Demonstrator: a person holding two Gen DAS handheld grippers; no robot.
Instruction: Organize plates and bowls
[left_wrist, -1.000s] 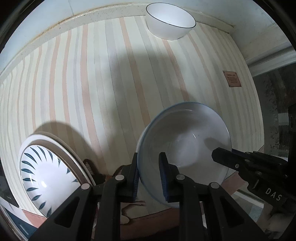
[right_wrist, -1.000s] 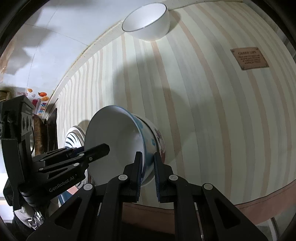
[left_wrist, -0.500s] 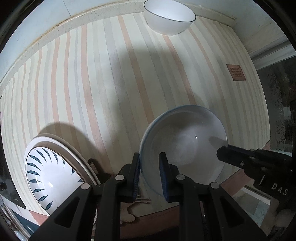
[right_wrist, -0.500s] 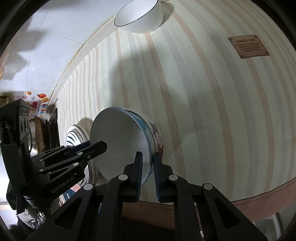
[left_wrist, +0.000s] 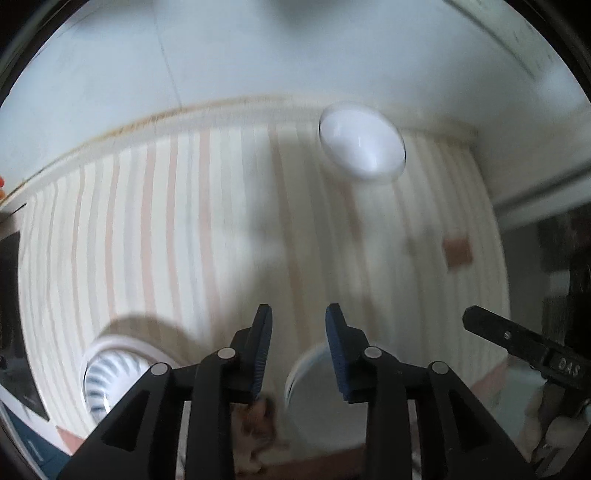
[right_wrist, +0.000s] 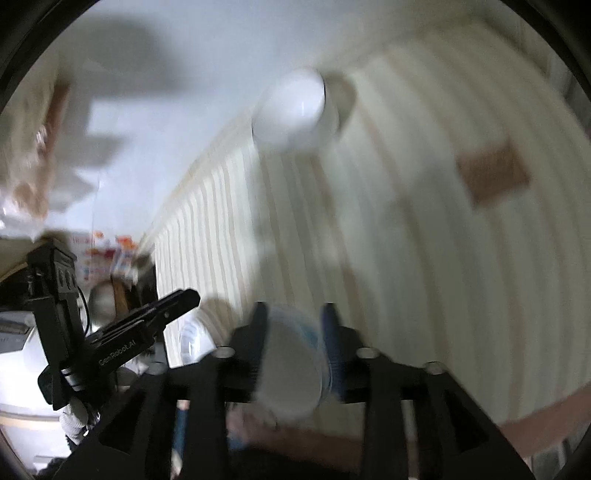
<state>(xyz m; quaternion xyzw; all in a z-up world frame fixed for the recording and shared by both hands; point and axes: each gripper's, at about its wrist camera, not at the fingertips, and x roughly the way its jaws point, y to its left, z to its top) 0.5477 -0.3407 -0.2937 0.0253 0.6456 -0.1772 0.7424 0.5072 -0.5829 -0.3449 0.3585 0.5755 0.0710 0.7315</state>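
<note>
Nearest me, my left gripper (left_wrist: 298, 325) has its jaws opening and nothing between the pads; the blue-rimmed bowl (left_wrist: 317, 398) sits below and behind them on the striped cloth (left_wrist: 184, 240), close to the near edge of the tabletop. My right gripper (right_wrist: 293, 325) is opening too. In its own blurred view the same bowl (right_wrist: 291, 369) lies in the gap between its fingers, but I see no pad pressing on the rim, so I take it as let go.

To the left along that near edge is the feather-patterned plate (left_wrist: 107, 373), near the bowl but not touching it. Midway across, toward the right edge, a small brown label (left_wrist: 458, 253) is fixed to the cloth. Farthest off, at the far edge by the wall, stands the white bowl (left_wrist: 362, 142), upright and well apart from everything else.

My reading: the blue-rimmed bowl is set down, and the placing step is ending with both tools coming free of it. The white bowl looks like the piece left out of place. Fetching it calls for clearing the near bowl's rim, reaching across the cloth, and closing one pair of pads over its thin wall, inside and out.
</note>
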